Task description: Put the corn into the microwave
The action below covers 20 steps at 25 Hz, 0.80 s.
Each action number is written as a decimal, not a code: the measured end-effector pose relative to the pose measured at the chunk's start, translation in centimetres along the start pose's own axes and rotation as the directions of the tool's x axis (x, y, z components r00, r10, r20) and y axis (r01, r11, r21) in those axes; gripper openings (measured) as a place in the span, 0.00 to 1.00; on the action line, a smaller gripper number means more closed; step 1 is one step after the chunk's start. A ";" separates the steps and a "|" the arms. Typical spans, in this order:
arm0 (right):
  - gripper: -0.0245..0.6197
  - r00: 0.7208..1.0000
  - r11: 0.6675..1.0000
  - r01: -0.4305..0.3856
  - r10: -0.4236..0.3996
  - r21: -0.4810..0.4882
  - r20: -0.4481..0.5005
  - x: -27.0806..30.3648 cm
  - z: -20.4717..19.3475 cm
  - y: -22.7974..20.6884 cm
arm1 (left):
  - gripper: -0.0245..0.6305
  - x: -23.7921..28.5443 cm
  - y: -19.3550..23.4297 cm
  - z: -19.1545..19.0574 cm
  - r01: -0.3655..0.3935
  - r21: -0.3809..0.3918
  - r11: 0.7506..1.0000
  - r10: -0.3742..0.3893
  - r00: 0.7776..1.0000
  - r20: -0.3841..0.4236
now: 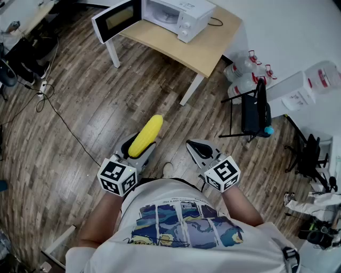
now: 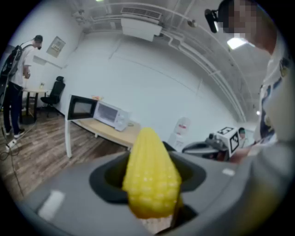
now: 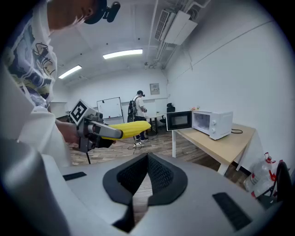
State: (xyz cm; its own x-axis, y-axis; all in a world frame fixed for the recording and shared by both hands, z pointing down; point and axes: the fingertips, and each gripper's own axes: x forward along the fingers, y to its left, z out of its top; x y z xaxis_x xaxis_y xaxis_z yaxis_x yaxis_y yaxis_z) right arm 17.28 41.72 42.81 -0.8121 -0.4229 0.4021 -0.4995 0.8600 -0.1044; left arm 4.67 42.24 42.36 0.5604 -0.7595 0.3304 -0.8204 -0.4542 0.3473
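A yellow corn cob (image 1: 147,135) sticks forward out of my left gripper (image 1: 139,145), which is shut on its thick end; in the left gripper view the corn (image 2: 152,177) fills the space between the jaws. My right gripper (image 1: 198,149) is beside it, shut with nothing in it, its pads meeting at the tip (image 3: 147,159). The white microwave (image 1: 178,16) stands on a wooden table (image 1: 208,48) ahead of both grippers, its door (image 1: 114,18) swung wide open. The right gripper view shows the microwave (image 3: 212,123) and the held corn (image 3: 129,129).
Wooden floor lies between me and the table. Water jugs (image 1: 245,74) and a black stand (image 1: 256,112) are to the right of the table. Cables (image 1: 48,101) trail over the floor at left. Another person (image 3: 138,110) stands far off by a desk.
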 end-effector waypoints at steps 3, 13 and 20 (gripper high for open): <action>0.05 1.000 1.000 0.006 -0.006 0.005 0.019 -2.7 -0.9 -2.7 | 0.42 2.5 -2.3 -0.1 -0.012 0.010 1.000 0.012 1.000 -0.014; 0.05 0.998 0.995 0.032 -0.037 0.090 0.057 -3.5 -2.1 -8.3 | 0.42 7.2 -3.6 0.7 -0.006 0.022 1.000 0.008 0.996 -0.088; 0.06 0.992 0.987 0.108 -0.114 0.116 0.045 -1.0 -0.1 -13.7 | 0.42 13.4 0.2 3.6 0.069 0.025 0.997 -0.067 0.995 -0.075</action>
State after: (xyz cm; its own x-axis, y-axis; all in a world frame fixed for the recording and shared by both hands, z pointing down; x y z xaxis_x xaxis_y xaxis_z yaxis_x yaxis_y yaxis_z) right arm 24.97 30.44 43.95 -0.7625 -0.5309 0.3698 -0.6162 0.7702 -0.1647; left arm 11.62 30.31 43.73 0.6206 -0.6904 0.3716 -0.7826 -0.5166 0.3473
